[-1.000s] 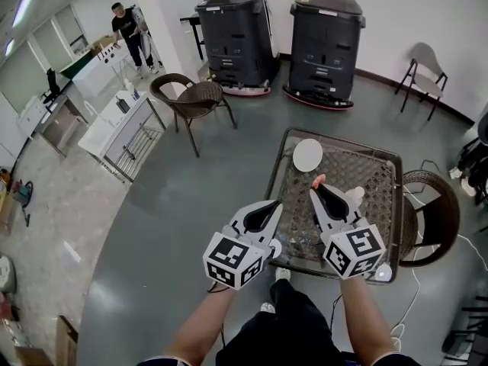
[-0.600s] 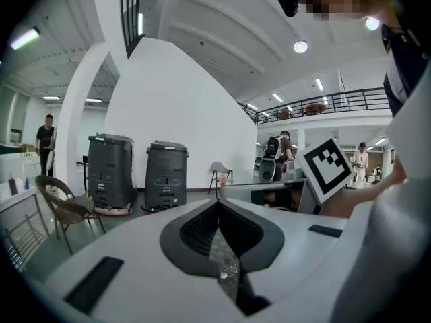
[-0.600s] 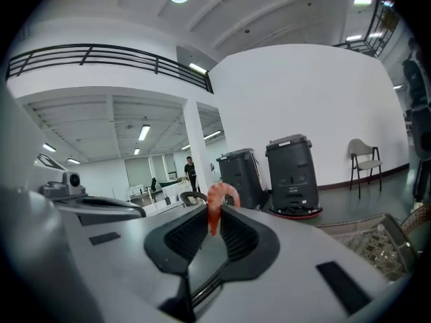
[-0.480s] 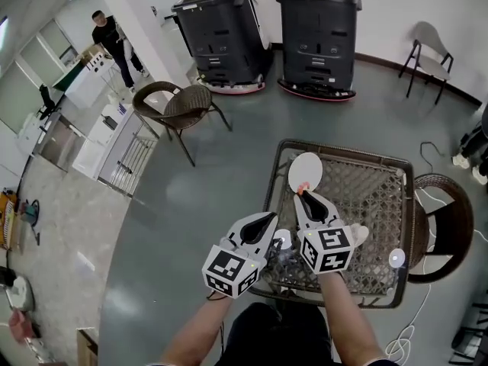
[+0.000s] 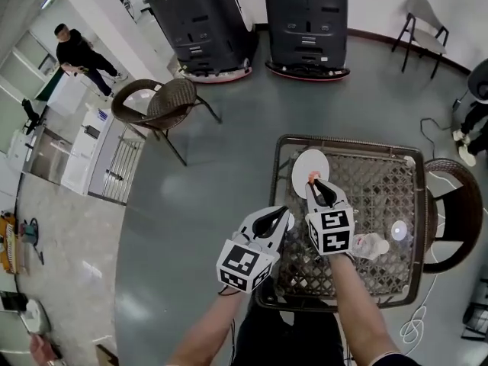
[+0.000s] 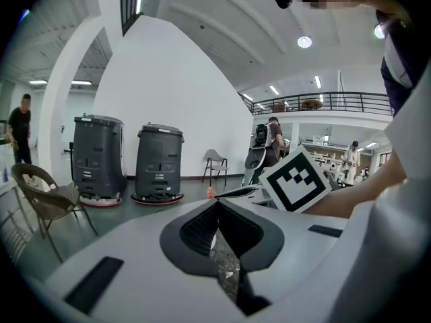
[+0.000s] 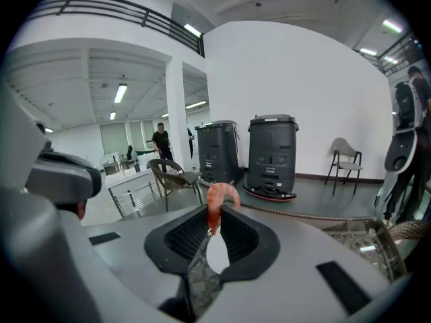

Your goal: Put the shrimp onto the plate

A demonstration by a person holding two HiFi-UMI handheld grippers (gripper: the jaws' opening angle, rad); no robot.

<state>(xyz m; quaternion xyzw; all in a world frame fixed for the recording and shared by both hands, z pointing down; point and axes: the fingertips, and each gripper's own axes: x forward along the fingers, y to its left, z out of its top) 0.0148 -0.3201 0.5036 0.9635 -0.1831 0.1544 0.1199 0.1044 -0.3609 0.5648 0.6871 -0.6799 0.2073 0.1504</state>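
Pink shrimp [image 7: 219, 202] is pinched at the very tips of my right gripper [image 5: 314, 183], jaws clamped on one end of it. It sits over the near half of the white plate [image 5: 303, 162] on the woven-top table [image 5: 343, 140]; I can't judge the height above it. Left gripper [image 5: 280, 215] sits idle beside it, jaws together on nothing. The risk as I read it is a thin hold — a jolt could shake the shrimp loose early, and if I let go from too high it may bounce or slide off the plate's near rim onto the table.
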